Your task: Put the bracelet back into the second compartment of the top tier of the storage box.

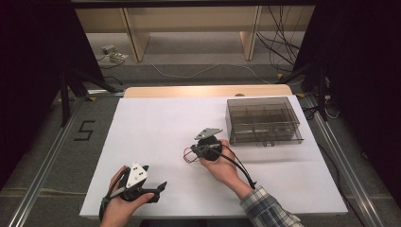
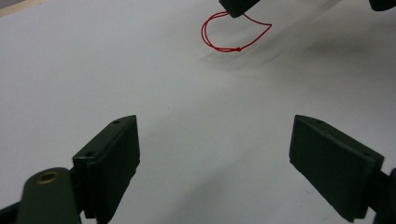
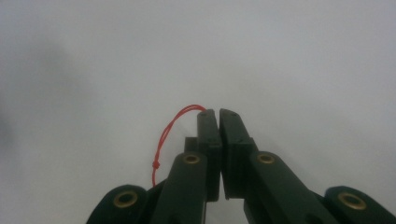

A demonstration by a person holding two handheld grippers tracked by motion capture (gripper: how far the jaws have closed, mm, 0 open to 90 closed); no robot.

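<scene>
A thin red thread loop [image 1: 187, 155] with a small knot [image 3: 156, 164] hangs just above the white table sheet [image 1: 151, 123]. My right gripper [image 1: 195, 152] is at the table's middle, shut on the thread; the loop comes out at the left of its closed jaws [image 3: 218, 112]. My left gripper [image 1: 156, 176] is near the front edge, low over the sheet, open with nothing between its fingers [image 2: 215, 123]. Ahead of it I see the thread loop [image 2: 238, 48] dangling from the right gripper's tip [image 2: 236, 5].
A clear smoke-tinted plastic organizer box [image 1: 264, 120] with several compartments stands at the back right of the sheet. The wooden table edge [image 1: 189, 91] runs along the back. Metal rails, cables and a tripod leg are on the floor around the table.
</scene>
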